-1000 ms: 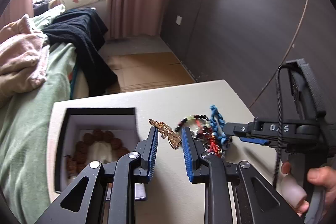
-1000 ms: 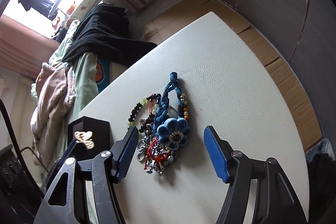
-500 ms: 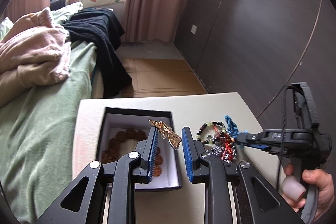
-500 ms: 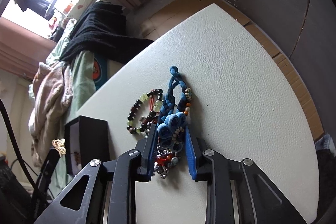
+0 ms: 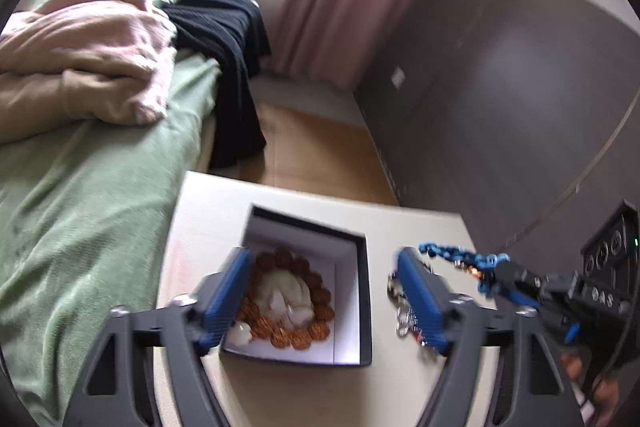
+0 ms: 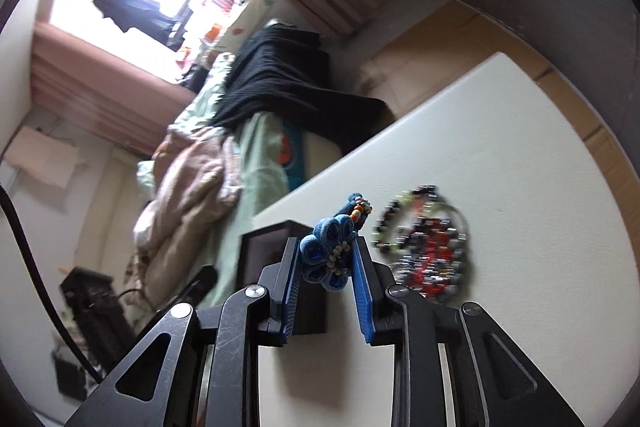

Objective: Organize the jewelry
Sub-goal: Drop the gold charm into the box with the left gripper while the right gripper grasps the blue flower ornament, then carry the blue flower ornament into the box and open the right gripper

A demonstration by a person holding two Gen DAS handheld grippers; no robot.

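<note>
1. The right gripper [image 6: 326, 261] has its fingers closed narrowly on the blue flower bracelet [image 6: 330, 251], pinching the padded flower part; the beaded, braided end sticks up past the fingertips. The bracelet is off the surface [image 6: 500, 155] and appears to sit near the black box [image 6: 272, 247].
2. The bracelet looks light, soft and floppy. Its cord will likely dangle and swing, so the thick flower is the sounder place to hold; the thin braid could slip between the blue pads.
3. The left gripper [image 5: 320, 291] has its fingers spread wide and holds nothing visible. It hovers over the open box [image 5: 352, 283], whose white inside holds a ring of brown beads [image 5: 288, 327] around a pale lump.
4. The remaining pile of bracelets [image 6: 424, 251] lies on the surface beside the box. It is a tangle of beads, red thread and metal bits, likely to snag and lift as one clump.
5. The left wrist view shows the inside of the box and the blue cord [image 5: 460, 255] trailing from the right gripper, seen from the side. The right wrist view shows only the dark outer wall of the box, but gives the grip on the flower and the whole pile clearly, though blurred.
</note>
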